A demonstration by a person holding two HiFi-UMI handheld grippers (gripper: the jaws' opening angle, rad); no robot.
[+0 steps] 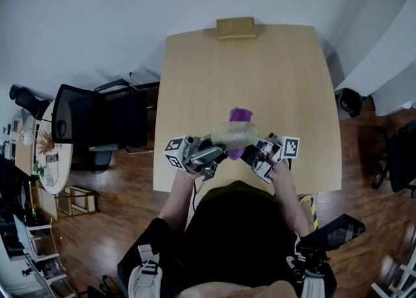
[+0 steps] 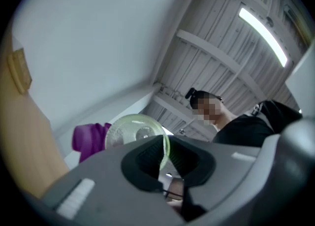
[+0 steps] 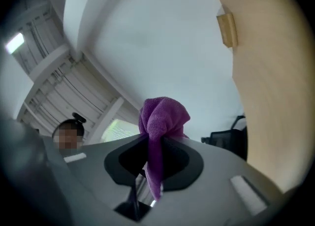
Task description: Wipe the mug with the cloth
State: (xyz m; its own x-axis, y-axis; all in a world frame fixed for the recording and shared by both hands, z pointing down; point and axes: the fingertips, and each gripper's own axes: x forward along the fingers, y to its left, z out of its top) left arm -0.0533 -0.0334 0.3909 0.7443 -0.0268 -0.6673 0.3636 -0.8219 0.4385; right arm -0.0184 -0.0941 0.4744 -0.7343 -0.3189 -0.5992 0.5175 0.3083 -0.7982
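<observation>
A clear glass mug (image 1: pixel 234 136) is held on its side above the near part of the table. My left gripper (image 1: pixel 218 154) is shut on its rim; in the left gripper view the thin glass edge of the mug (image 2: pixel 135 131) runs down between the jaws of the left gripper (image 2: pixel 165 163). A purple cloth (image 1: pixel 239 116) shows above and below the mug, touching it. My right gripper (image 1: pixel 251 154) is shut on the cloth (image 3: pixel 160 119), which bunches up above the jaws of the right gripper (image 3: pixel 153 163) and hangs below them. The cloth (image 2: pixel 88 139) also peeks out left of the mug.
The light wooden table (image 1: pixel 279 82) has a small wooden block (image 1: pixel 236 28) at its far edge. A black office chair (image 1: pixel 97 118) stands to the table's left on a dark wood floor. A person stands at the near edge, holding both grippers.
</observation>
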